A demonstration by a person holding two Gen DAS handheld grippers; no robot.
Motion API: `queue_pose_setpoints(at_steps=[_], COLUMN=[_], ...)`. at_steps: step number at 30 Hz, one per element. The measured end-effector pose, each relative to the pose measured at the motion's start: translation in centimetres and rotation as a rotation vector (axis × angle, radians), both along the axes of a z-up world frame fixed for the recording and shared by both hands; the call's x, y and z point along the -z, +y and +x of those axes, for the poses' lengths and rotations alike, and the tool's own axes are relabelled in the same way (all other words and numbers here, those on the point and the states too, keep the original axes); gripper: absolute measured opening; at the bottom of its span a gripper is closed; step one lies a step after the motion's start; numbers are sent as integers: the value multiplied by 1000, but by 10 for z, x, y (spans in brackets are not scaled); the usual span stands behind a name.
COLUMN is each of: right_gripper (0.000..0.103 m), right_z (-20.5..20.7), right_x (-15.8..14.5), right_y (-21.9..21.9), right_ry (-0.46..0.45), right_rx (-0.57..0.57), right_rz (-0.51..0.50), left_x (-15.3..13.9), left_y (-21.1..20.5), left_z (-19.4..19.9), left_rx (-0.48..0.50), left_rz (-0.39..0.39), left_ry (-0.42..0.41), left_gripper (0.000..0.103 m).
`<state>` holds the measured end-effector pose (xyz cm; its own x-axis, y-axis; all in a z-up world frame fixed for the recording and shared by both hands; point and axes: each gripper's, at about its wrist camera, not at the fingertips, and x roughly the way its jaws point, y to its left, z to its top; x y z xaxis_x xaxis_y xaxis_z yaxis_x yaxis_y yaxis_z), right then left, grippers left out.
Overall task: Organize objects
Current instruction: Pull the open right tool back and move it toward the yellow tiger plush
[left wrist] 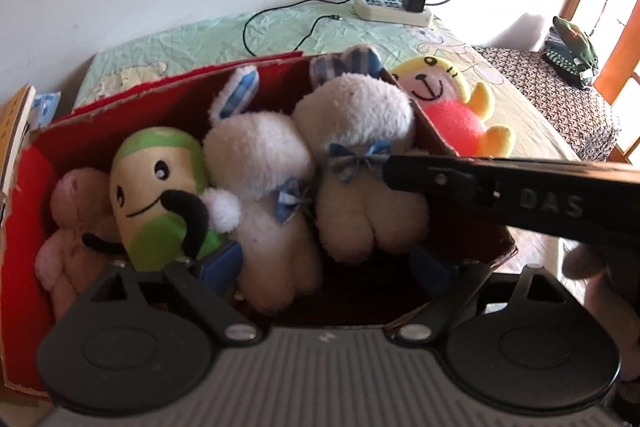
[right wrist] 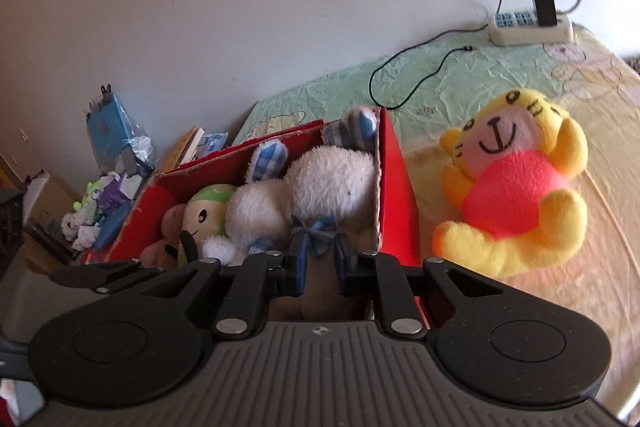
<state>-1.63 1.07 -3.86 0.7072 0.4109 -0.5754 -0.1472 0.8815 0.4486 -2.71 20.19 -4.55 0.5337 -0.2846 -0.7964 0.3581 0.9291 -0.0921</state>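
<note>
Green bedsheet (right wrist: 460,83); right of my narrowed, empty right gripper (right wrist: 320,267) lies a soft, light yellow tiger plush (right wrist: 516,195); pinch its belly; left gripper (left wrist: 320,267) wide.

The pink plush (left wrist: 60,227) is half hidden behind the green-capped plush (left wrist: 160,195) in the red box (left wrist: 24,187). The right claw (right wrist: 320,259) covers the white bunny's (right wrist: 320,183) lower body. The pile of things (right wrist: 108,195) by the wall is too blurry to tell.
</note>
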Motion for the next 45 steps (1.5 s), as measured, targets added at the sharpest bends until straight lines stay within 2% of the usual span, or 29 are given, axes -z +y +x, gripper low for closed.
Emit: queue_pose_setpoints(at_steps=[13,24,28,38,45], right_gripper=[16,17,25,25,25], right_z=[-20,-33,-33,-37,-36], right_x=[-1,1,0,-16,-18], right_y=[-1,-12,-17,-52,-89], right_ry=[1,-14,-30,-103,-106], right_rx=[7,6,-16,-104,-117], right_rz=[23,104,112,126,137], left_x=[-5,-13,-18,-39,-47], left_y=[-3,-12,-17,-47,-78], left_z=[-4,-15,-18,-23,-23], left_rx=[-56,-114,-161,-284,-340], left_rz=[66,135,165,226,266], left_ry=[-10,-46,-62,-104,-130], left_gripper=[93,93,94,94,93])
